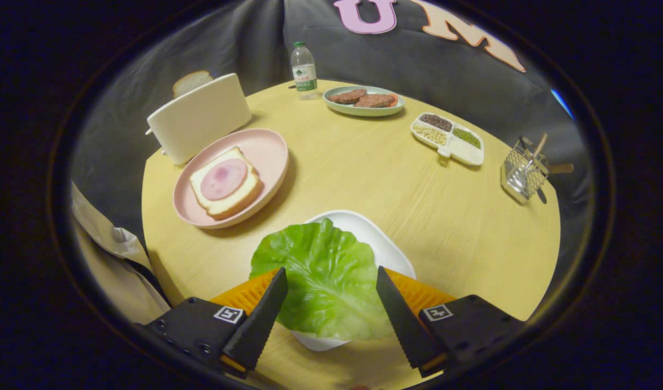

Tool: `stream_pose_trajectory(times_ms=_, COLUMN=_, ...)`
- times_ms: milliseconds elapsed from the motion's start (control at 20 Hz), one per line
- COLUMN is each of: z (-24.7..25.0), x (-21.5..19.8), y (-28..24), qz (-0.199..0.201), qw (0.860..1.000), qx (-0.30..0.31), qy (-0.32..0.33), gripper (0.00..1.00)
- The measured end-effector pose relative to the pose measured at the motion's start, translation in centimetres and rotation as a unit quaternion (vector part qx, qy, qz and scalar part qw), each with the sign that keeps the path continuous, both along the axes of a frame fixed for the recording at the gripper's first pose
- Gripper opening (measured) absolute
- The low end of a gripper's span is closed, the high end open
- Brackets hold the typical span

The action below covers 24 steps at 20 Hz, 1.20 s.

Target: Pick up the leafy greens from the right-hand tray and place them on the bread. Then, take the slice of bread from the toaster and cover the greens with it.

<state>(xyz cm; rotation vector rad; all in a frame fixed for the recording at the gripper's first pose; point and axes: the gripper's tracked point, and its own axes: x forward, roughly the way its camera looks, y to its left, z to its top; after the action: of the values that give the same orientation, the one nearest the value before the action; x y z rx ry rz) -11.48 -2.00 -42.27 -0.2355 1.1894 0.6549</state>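
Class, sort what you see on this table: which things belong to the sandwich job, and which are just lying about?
Belongs to the job:
lettuce leaf on white tray, between the open tongs
bread with ham on pink plate
toaster with bread slice

Lying about:
water bottle
plate of patties
divided dish of grains
wire utensil holder

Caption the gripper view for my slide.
Open gripper straddles the lettuce leaf on its white tray; ham-topped bread waits beyond.
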Motion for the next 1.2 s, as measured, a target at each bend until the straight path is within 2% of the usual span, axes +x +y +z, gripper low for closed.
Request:
stream_pose_trajectory(times_ms=150, z=-0.3, x=-0.2, y=-0.8, qz=-0.002, qw=1.000, qx=-0.014, qy=0.001, gripper=1.00)
stream_pose_trajectory(times_ms=200, z=-0.3, x=-0.2, y=-0.9, qz=0.004, qw=1.000, qx=-0.020, qy=-0.005, gripper=0.95)
stream_pose_trajectory(times_ms=750, z=0.1, x=-1.4, y=0.8, qz=0.008, qw=0.999, qx=-0.030, qy=-0.030, gripper=0.06)
stream_pose_trajectory(times_ms=1200, z=3.7, x=0.0, y=2.0, qz=0.004, qw=0.997, qx=-0.028, qy=-0.070, gripper=0.06)
